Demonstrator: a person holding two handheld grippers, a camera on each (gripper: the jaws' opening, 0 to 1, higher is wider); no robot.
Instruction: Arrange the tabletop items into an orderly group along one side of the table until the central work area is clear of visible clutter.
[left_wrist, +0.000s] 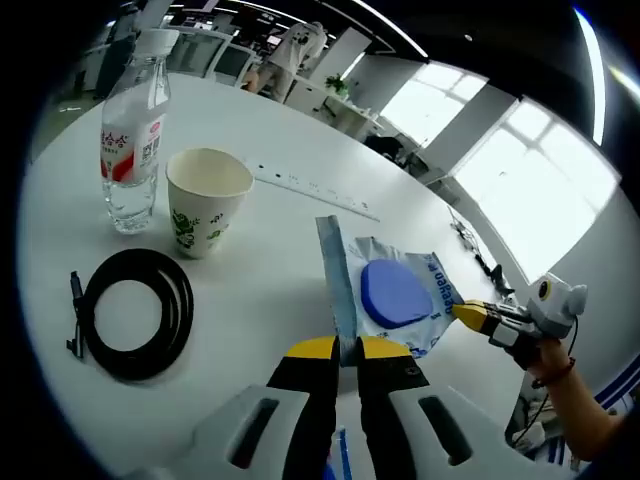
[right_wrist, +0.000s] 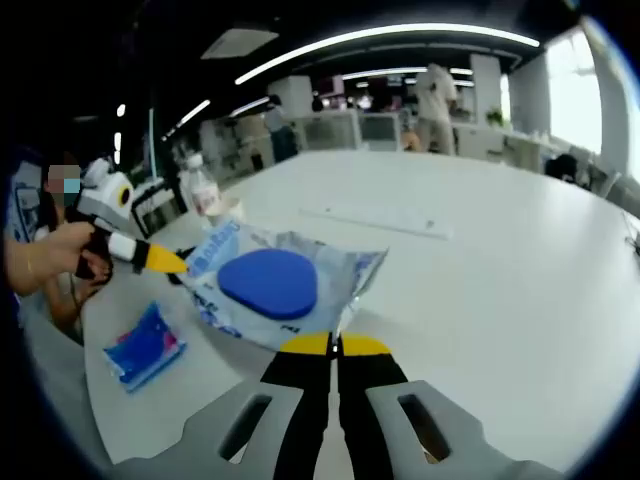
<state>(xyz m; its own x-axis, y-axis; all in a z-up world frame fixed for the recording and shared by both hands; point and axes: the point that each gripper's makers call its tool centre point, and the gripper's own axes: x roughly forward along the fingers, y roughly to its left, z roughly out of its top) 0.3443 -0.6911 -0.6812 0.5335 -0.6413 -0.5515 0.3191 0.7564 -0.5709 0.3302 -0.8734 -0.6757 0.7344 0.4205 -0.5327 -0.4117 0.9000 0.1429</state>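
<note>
A silver and blue packet (left_wrist: 395, 290) with a round blue shape on its face stretches between both grippers just over the white table (left_wrist: 260, 290). My left gripper (left_wrist: 340, 350) is shut on the packet's near edge. The right gripper (left_wrist: 470, 313) comes in from the right and pinches the opposite edge. In the right gripper view, the packet (right_wrist: 270, 285) lies ahead of my right gripper (right_wrist: 335, 345), which is shut on its edge. The left gripper (right_wrist: 165, 262), held by a hand, grips the far left corner.
A water bottle (left_wrist: 130, 140), a paper cup (left_wrist: 205, 200) and a coiled black cable (left_wrist: 135, 310) sit left of the packet. A small blue packet (right_wrist: 145, 345) lies near the table edge. A long white strip (left_wrist: 310, 187) lies further back. A person stands beyond the table.
</note>
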